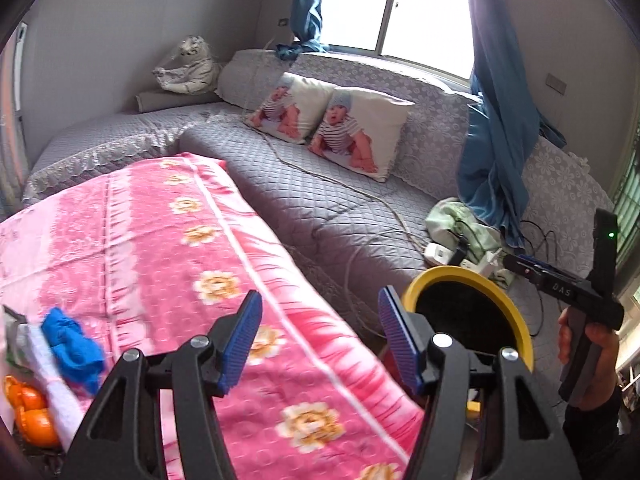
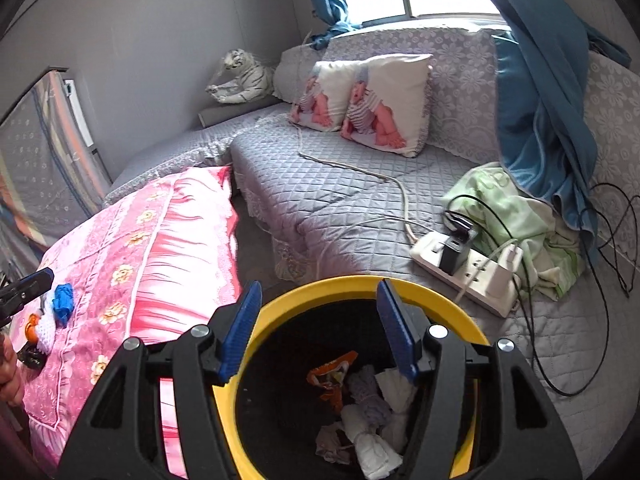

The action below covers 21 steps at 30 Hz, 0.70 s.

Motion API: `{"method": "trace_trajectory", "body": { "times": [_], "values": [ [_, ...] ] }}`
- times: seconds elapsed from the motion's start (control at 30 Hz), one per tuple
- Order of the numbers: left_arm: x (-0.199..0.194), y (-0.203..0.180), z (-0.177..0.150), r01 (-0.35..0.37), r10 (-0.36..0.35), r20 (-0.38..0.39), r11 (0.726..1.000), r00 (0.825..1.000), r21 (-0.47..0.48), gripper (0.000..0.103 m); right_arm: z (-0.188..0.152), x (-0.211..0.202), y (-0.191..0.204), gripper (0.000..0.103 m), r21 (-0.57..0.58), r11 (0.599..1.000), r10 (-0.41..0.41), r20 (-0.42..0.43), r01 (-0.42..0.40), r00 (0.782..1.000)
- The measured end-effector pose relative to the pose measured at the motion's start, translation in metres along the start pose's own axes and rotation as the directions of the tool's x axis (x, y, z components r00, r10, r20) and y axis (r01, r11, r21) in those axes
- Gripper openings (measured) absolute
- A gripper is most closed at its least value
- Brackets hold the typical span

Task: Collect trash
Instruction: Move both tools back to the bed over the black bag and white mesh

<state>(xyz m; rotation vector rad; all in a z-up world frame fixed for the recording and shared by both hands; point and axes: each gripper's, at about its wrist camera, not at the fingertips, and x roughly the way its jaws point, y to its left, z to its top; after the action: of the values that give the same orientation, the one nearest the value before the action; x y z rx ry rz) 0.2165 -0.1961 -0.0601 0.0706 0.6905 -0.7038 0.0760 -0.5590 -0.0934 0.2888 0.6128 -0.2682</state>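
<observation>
Through the left wrist camera I see my left gripper (image 1: pixel 320 334) released, its ribbed blue pads (image 1: pixel 240 340) apart with nothing between, over a plush pink flowered blanket (image 1: pixel 168 240). At nine o'clock lies a crumpled blue scrap (image 1: pixel 72 344) beside glossy oranges (image 1: pixel 30 412); at three o'clock curves the round yellow rim of the trash bin (image 1: pixel 516 320). Quilted grey sofa (image 1: pixel 320 200) fills twelve o'clock. Through the right wrist camera my right gripper (image 2: pixel 318 330) is likewise released and empty, hanging above that bin (image 2: pixel 360 284), whose dark inside holds wadded white tissues (image 2: pixel 372 436) and an orange wrapper (image 2: pixel 332 372) at six o'clock. A smooth white power strip (image 2: pixel 468 276) sits at two o'clock.
</observation>
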Motion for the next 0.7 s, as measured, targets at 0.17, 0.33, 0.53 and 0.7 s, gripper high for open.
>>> {"method": "trace_trajectory", "body": {
  "times": [0.17, 0.33, 0.53, 0.7],
  "values": [
    [-0.053, 0.072, -0.020, -0.155, 0.157, 0.024, 0.985, 0.987, -0.082, 0.065, 0.010, 0.015, 0.067, 0.060, -0.089, 0.987, 0.132, -0.011, -0.132, 0.991],
    [-0.098, 0.128, -0.051, -0.257, 0.263, 0.013, 0.952, 0.965, -0.166, 0.073, 0.017, 0.036, 0.147, 0.062, -0.171, 0.942, 0.279, -0.073, -0.288, 0.957],
    [-0.137, 0.162, -0.085, -0.336, 0.343, 0.001, 0.919, 0.939, -0.205, 0.078, 0.009, 0.057, 0.248, 0.062, -0.281, 0.864, 0.386, -0.166, -0.418, 0.908],
    [-0.152, 0.180, -0.109, -0.351, 0.358, -0.018, 0.903, 0.933, -0.248, 0.078, -0.003, 0.073, 0.313, 0.062, -0.333, 0.805, 0.427, -0.250, -0.491, 0.869]
  ]
}}
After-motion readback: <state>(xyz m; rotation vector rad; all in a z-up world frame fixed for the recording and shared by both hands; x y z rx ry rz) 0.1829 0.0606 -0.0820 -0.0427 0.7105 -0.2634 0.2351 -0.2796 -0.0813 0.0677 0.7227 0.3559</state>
